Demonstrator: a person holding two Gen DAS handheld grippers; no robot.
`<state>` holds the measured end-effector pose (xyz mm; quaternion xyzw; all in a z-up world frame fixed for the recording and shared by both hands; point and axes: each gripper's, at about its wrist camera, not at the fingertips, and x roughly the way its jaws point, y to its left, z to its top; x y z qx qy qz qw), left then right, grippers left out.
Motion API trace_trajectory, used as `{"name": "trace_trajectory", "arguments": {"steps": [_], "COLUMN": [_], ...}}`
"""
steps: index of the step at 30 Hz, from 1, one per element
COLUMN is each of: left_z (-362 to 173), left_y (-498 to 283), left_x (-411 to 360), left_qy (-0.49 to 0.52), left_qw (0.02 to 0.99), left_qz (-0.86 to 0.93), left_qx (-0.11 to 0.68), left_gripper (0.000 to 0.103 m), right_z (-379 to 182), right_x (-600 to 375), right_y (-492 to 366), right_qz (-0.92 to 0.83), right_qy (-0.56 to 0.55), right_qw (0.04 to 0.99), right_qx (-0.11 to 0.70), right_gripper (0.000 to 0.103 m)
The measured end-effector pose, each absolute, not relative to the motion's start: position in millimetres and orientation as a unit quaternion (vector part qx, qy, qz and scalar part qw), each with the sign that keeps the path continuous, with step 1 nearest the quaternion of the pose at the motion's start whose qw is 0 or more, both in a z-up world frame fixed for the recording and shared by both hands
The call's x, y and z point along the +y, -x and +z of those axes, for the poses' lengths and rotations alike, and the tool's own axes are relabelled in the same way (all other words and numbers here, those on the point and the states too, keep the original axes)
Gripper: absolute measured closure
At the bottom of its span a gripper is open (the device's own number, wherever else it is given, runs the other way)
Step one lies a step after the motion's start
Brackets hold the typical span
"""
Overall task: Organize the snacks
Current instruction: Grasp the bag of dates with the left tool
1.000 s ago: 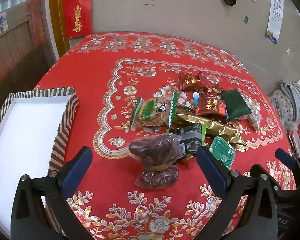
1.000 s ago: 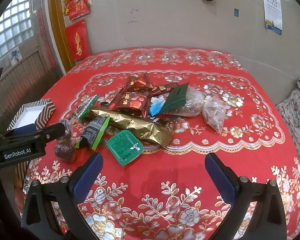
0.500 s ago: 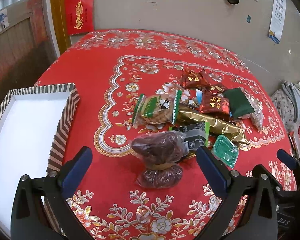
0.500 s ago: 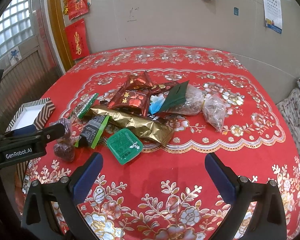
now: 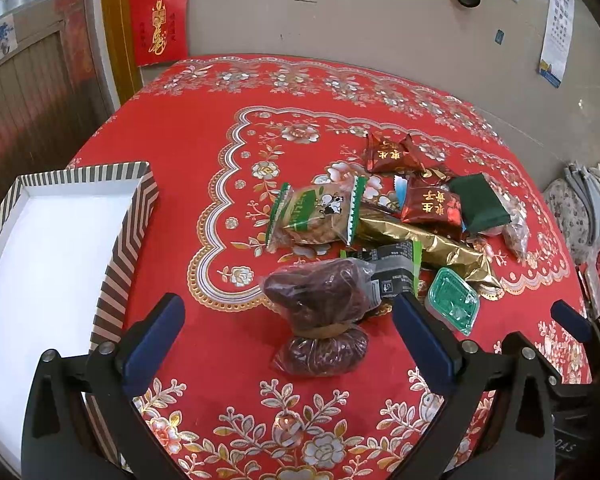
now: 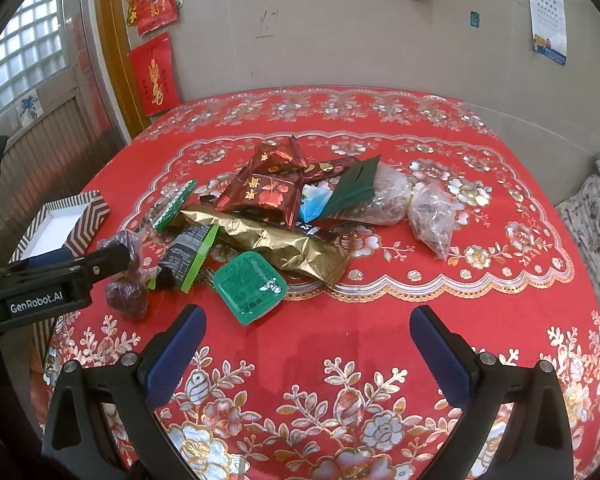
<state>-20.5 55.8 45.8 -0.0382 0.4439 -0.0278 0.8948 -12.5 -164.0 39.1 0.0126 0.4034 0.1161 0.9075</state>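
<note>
Left wrist view, left tool [image 5: 286, 322] spread wide around a tied dark-red snack bag [image 5: 320, 316], right tool [image 6: 306, 332] spread, holding nothing, striped tray [image 5: 116, 240] left.

- The tabletop [image 5: 204, 128] wears a glossy red cover with a printed floral pattern, smooth and faintly reflective.
- Long gold packet [image 6: 268, 240]: crinkled metallic foil, shiny.
- Dark red dates bag [image 5: 320, 292]: thin clear plastic film, wrinkled.
- Green tub [image 6: 250, 286]: glossy translucent plastic.
- Striped box [image 5: 112, 280]: matt card, plain white inside.
- Left hand-held gripper [image 5: 286, 340]: matt black plastic, blue pads [image 5: 154, 338].
</note>
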Motion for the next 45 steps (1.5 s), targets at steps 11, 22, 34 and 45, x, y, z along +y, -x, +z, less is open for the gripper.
{"name": "trace_trajectory", "arguments": {"steps": [11,22,34,45], "left_z": [43.8,39.7,36.0,29.7], "left_y": [19.7,17.6,14.1,12.5], "left_x": [55.2,59.2,47.0,36.7], "left_qy": [0.04,0.049,0.037,0.015], "left_qw": [0.893,0.89,0.887,0.888], "left_qz": [-0.026,-0.022,-0.031,-0.033], "left_qx": [0.448,0.452,0.459,0.459], "left_gripper": [0.0,0.0,0.0,0.0], "right_z": [38.0,34.9,31.6,20.5], "right_x": [-161.9,-162.3,-160.8,-148.6], "right_y": [12.4,11.1,8.5,-4.2], "right_qz": [0.121,0.122,0.126,0.168], "right_qy": [-0.009,-0.012,-0.013,0.02], "right_qw": [0.906,0.905,0.903,0.895], "right_qx": [0.405,0.407,0.411,0.413], "right_gripper": [0.001,0.001,0.001,0.001]}}
